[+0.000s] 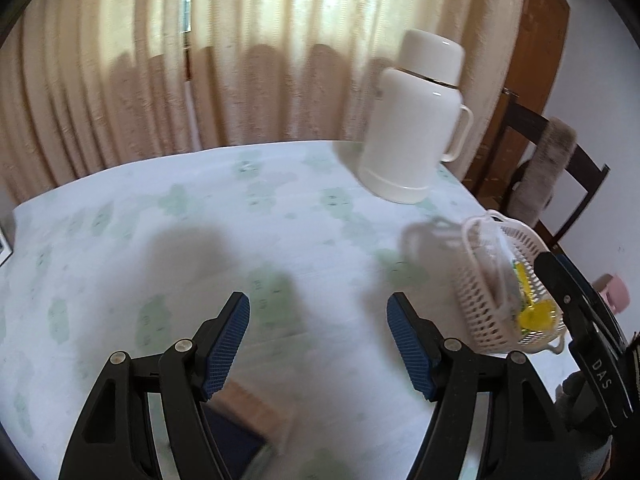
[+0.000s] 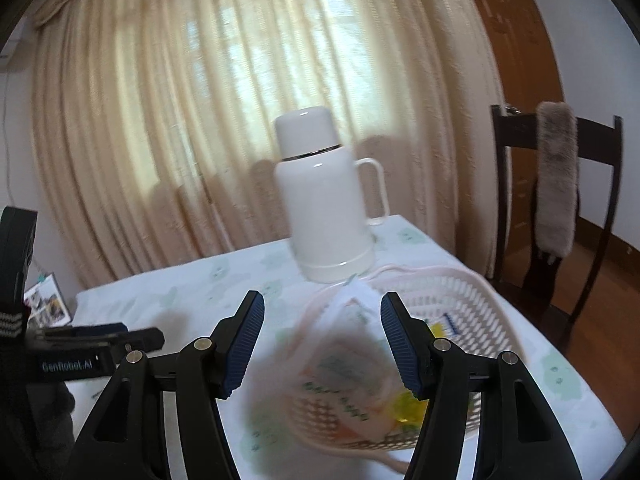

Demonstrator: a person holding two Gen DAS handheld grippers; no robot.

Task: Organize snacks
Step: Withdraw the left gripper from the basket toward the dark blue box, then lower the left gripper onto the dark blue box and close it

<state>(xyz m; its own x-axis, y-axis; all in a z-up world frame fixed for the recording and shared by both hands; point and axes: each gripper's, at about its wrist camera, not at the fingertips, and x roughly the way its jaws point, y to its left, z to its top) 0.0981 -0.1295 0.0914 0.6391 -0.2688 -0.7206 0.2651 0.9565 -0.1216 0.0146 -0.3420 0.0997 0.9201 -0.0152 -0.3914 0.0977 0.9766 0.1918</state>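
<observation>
Cream curtains (image 2: 200, 120) close off the far side of a tabletop (image 1: 200, 220) covered in a pale green-patterned cloth. On its right part a white lattice basket (image 2: 460, 300) is seen, and in it lie a clear snack bag (image 2: 348, 376) with green print and a yellow packet (image 2: 408, 404); the bag is blurred, so whether it is settled or dropping cannot be told. Directly above the bag the right gripper (image 2: 322, 344) is held with its jaws apart and nothing between them. The left gripper (image 1: 318, 344) is also spread and empty, over bare cloth beside the basket. A white thermos jug (image 2: 328, 200) stands behind the basket. One snack is judged to have been placed just now. Next, another loose snack must be found; a blurred dark packet (image 1: 240, 432) is glimpsed under the left gripper.
</observation>
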